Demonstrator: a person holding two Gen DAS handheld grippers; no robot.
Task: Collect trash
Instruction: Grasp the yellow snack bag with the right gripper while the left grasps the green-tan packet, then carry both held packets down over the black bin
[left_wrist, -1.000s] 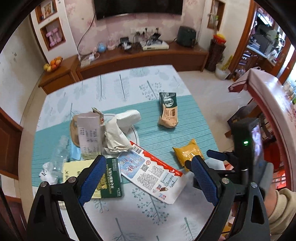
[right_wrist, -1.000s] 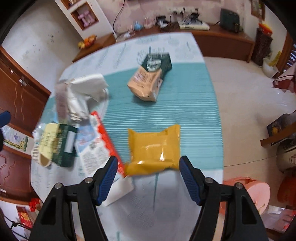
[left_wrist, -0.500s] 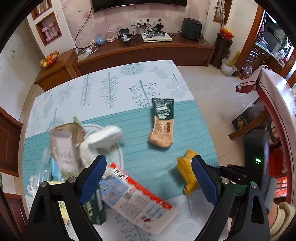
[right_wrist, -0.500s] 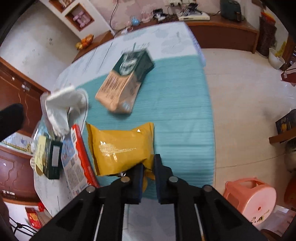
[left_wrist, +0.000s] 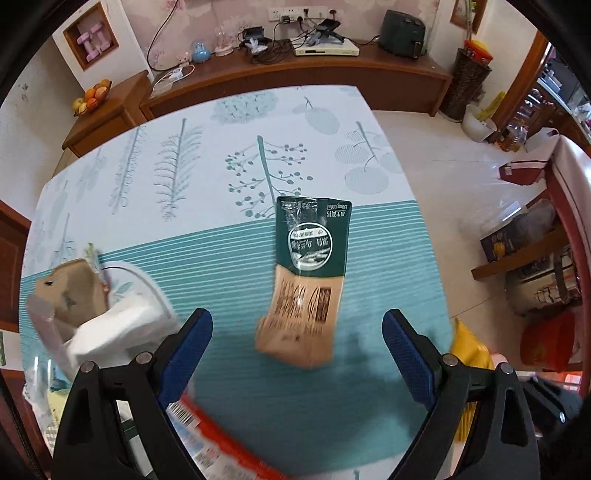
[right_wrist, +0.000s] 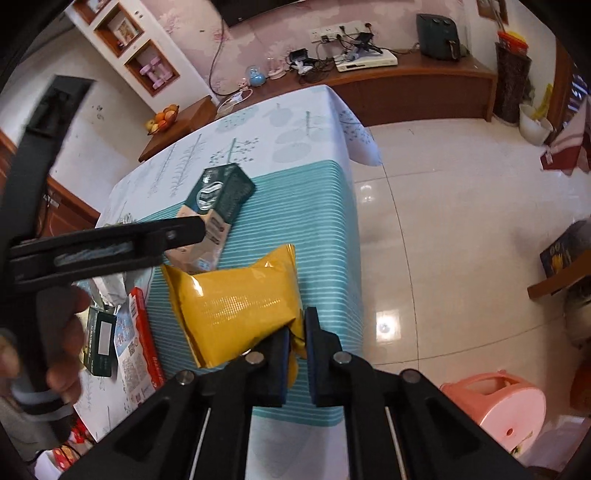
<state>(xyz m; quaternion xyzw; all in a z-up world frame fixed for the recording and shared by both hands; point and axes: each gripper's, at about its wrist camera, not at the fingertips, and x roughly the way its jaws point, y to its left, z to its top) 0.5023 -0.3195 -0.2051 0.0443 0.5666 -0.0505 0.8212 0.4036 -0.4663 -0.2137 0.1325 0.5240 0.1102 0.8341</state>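
My right gripper (right_wrist: 295, 334) is shut on the corner of a yellow snack bag (right_wrist: 236, 306) and holds it lifted above the table's right edge. The bag also shows at the right of the left wrist view (left_wrist: 467, 347). My left gripper (left_wrist: 295, 350) is open and empty, just in front of a green and tan carton (left_wrist: 306, 280) that lies on the teal stripe of the tablecloth. The carton also shows in the right wrist view (right_wrist: 216, 206), partly behind the left gripper's finger.
A pile of crumpled paper and wrappers (left_wrist: 92, 321) lies at the table's left. A red-edged flat package (right_wrist: 138, 343) and a green box (right_wrist: 99, 338) lie near the front. A pink stool (right_wrist: 495, 406) stands on the floor to the right.
My right gripper closed on the yellow bag and lifted it off the table. My left gripper moved forward from the flat package toward the green and tan carton, still open.
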